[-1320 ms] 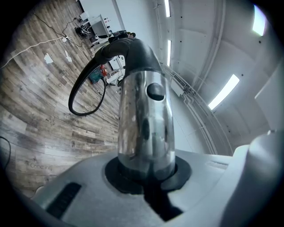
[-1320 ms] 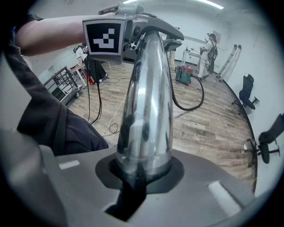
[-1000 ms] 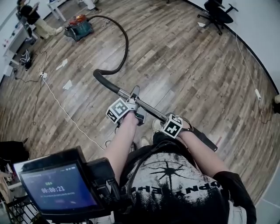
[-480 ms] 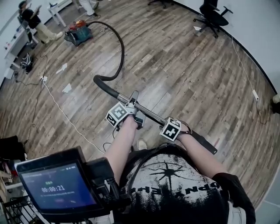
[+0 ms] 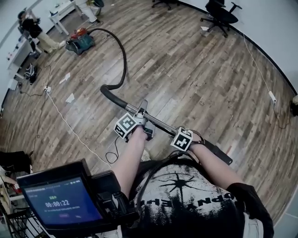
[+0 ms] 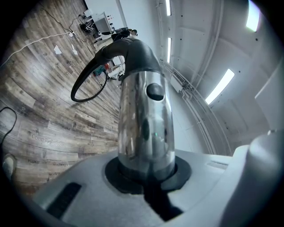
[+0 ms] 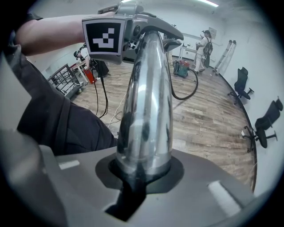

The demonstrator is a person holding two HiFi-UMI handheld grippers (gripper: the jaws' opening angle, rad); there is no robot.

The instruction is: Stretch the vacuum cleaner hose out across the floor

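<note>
A teal and red vacuum cleaner (image 5: 80, 41) stands far off at the upper left of the head view. Its black hose (image 5: 122, 56) runs over the wooden floor in a shallow curve to a bent black grip (image 5: 108, 91). A chrome wand (image 5: 158, 122) follows the grip and ends in a black tip (image 5: 219, 153). My left gripper (image 5: 141, 119) is shut on the wand just behind the grip. My right gripper (image 5: 188, 138) is shut on it lower down. The chrome wand (image 6: 144, 128) fills the left gripper view, with the hose (image 6: 82, 86) looping beyond. In the right gripper view the wand (image 7: 146, 124) points toward the vacuum cleaner (image 7: 182, 68).
A white cable (image 5: 70, 122) and paper scraps (image 5: 71, 97) lie on the floor at the left. Office chairs (image 5: 222, 14) stand at the top right, and a power strip (image 5: 272, 96) lies near the curved wall. A person (image 5: 32, 28) is by a table beyond the vacuum. A screen (image 5: 60, 202) sits at the bottom left.
Both grippers and the wand have drawn away from the vacuum cleaner, which now sits farther off. The hose's bend has flattened into a longer, straighter line.
</note>
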